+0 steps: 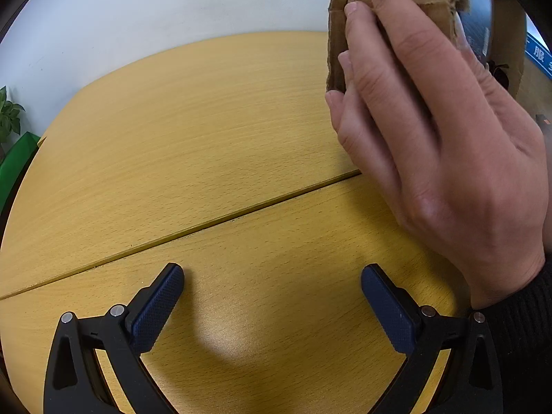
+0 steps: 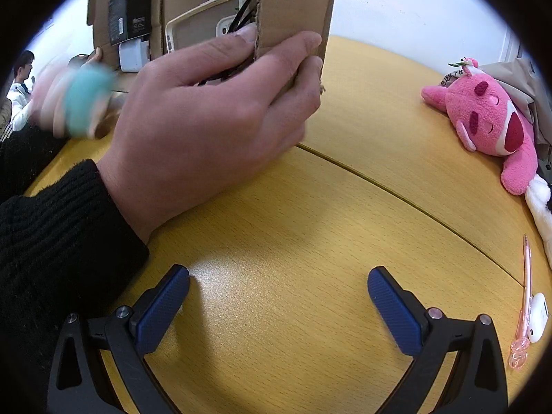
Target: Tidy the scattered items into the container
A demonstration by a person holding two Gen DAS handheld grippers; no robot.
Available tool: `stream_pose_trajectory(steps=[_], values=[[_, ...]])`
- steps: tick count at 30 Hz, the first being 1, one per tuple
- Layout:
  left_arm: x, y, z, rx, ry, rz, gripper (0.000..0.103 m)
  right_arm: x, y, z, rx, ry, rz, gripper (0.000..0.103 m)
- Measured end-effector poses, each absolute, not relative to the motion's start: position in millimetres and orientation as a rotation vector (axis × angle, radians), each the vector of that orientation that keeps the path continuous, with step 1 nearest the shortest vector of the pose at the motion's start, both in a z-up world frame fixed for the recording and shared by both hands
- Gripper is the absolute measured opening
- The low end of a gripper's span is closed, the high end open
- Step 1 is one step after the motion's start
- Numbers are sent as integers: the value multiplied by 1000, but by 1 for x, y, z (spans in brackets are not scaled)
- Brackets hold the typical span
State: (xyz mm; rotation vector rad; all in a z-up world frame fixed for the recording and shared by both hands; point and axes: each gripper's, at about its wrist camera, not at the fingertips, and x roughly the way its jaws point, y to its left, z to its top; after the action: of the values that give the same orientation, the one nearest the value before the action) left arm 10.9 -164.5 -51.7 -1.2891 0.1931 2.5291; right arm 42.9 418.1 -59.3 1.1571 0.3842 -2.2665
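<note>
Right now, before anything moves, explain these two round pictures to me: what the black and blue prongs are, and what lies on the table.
Each picture comes from a camera on a hand-held tool, looking along its two fingers. The left gripper and right gripper are both open and hold nothing. A bare hand grips a cardboard box, the container, with a phone case inside. On the wooden table lie a pink plush toy, a pink pen and a small white case. A blurred teal object cannot be identified.
</note>
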Motion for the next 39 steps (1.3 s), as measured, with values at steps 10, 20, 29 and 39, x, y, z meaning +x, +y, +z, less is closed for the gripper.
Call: stream_pose_trajectory(steps=[10, 20, 29, 39], values=[[10, -166, -52, -1289, 193, 2529, 103, 41, 418, -60, 1159, 382, -2272, 103], [7, -173, -51, -1288, 193, 2530, 103, 33, 420, -63, 1160, 380, -2274, 103], [5, -177, -51, -1288, 193, 2530, 103, 33, 420, -64, 1159, 380, -2274, 103], [4, -178, -52, -1288, 193, 2530, 103, 34, 420, -64, 1159, 381, -2275, 103]])
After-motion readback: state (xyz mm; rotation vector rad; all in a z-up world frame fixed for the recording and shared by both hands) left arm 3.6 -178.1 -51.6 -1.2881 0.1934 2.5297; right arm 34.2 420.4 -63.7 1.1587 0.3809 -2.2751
